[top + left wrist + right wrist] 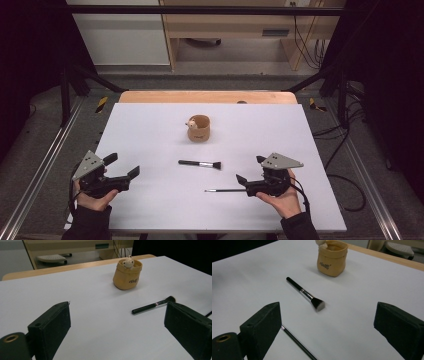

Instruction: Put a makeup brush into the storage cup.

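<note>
A tan pouch-shaped holder (pixel 199 128) (pixel 127 275) (pixel 332 258) with a small animal figure on its rim stands upright at the middle of the white table (pixel 150 125). A black makeup brush (pixel 200 163) (pixel 152 305) (pixel 305 293) lies flat in front of it, bristles to the right. Nearer the front lies a thin dark-handled brush (pixel 225 190) (pixel 297 341), its right end by the right gripper's lower jaw. My left gripper (pixel 122 165) (pixel 117 312) is held at the front left, open and empty. My right gripper (pixel 250 169) (pixel 327 312) is at the front right, open and empty.
A wooden table edge (pixel 207 96) runs behind the white board. Black frame struts (pixel 80 75) stand at the far corners, metal rails (pixel 40 165) run along both sides, and cables (pixel 345 150) lie on the floor at the right.
</note>
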`<state>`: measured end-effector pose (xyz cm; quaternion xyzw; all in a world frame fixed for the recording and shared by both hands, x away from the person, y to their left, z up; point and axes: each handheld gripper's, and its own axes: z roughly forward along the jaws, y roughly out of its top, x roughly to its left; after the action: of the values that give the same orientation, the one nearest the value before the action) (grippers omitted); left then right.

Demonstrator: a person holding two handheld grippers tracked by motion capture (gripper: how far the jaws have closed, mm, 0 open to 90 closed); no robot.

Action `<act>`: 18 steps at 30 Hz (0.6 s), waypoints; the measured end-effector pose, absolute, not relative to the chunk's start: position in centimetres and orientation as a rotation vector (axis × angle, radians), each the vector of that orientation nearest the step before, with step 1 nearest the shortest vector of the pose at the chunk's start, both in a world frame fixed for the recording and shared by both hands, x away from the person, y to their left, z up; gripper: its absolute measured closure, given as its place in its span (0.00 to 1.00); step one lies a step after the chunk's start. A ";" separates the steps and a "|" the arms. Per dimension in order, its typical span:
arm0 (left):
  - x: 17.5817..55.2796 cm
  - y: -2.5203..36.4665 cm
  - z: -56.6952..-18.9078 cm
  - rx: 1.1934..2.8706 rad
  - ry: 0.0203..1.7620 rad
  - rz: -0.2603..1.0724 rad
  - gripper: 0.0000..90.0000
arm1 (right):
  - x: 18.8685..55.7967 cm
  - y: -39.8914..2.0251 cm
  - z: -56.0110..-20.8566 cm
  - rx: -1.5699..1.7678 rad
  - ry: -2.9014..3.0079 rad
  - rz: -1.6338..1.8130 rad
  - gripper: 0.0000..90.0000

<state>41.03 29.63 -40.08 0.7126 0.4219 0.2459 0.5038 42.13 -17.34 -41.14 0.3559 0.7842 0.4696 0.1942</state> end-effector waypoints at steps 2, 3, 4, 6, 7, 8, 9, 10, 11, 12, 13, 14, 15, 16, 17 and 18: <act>41.0 29.6 -40.1 1.722 1.018 0.595 0.07 | 42.2 -16.9 -41.4 0.992 2.216 1.306 0.09; 41.0 29.6 -40.1 1.722 1.017 0.595 0.07 | 42.3 -16.7 -41.5 0.989 2.223 1.305 0.10; 41.0 29.6 -40.1 1.722 1.018 0.595 0.07 | 42.4 -16.5 -41.6 0.986 2.232 1.301 0.10; 41.0 29.6 -40.1 1.724 1.018 0.595 0.07 | 42.5 -16.1 -41.8 0.978 2.249 1.292 0.10; 41.0 29.6 -40.1 1.723 1.018 0.595 0.07 | 42.5 -15.9 -41.9 0.976 2.258 1.290 0.11; 41.0 29.6 -40.1 1.724 1.017 0.596 0.07 | 42.5 -15.7 -42.1 0.980 2.267 1.283 0.11; 41.0 29.6 -40.1 1.723 1.017 0.595 0.07 | 42.6 -15.5 -42.2 0.972 2.277 1.276 0.11; 41.0 29.6 -40.1 1.724 1.015 0.595 0.07 | 42.6 -15.4 -42.3 0.974 2.285 1.269 0.11; 41.0 29.6 -40.1 1.724 1.014 0.595 0.07 | 42.6 -15.3 -42.5 0.972 2.294 1.262 0.11; 41.0 29.6 -40.1 1.725 1.014 0.593 0.07 | 42.7 -15.1 -42.6 0.972 2.300 1.258 0.11; 41.0 29.5 -40.1 1.726 1.014 0.594 0.07 | 42.7 -15.0 -42.7 0.968 2.308 1.253 0.12; 41.0 29.5 -40.1 1.727 1.014 0.593 0.07 | 42.7 -14.9 -42.8 0.967 2.316 1.248 0.12; 41.0 29.5 -40.1 1.727 1.014 0.592 0.07 | 42.7 -14.7 -43.0 0.969 2.321 1.246 0.12; 41.0 29.5 -40.1 1.727 1.013 0.593 0.07 | 42.7 -14.6 -43.1 0.967 2.329 1.241 0.12; 41.0 29.5 -40.1 1.726 1.013 0.592 0.07 | 42.7 -14.5 -43.2 0.965 2.334 1.238 0.13; 41.0 29.5 -40.1 1.726 1.013 0.591 0.07 | 42.7 -14.5 -43.3 0.963 2.339 1.235 0.13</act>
<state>41.03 29.48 -40.13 0.7148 0.4194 0.2449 0.5032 42.71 -14.45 -43.29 0.3377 0.8199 0.4328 0.1625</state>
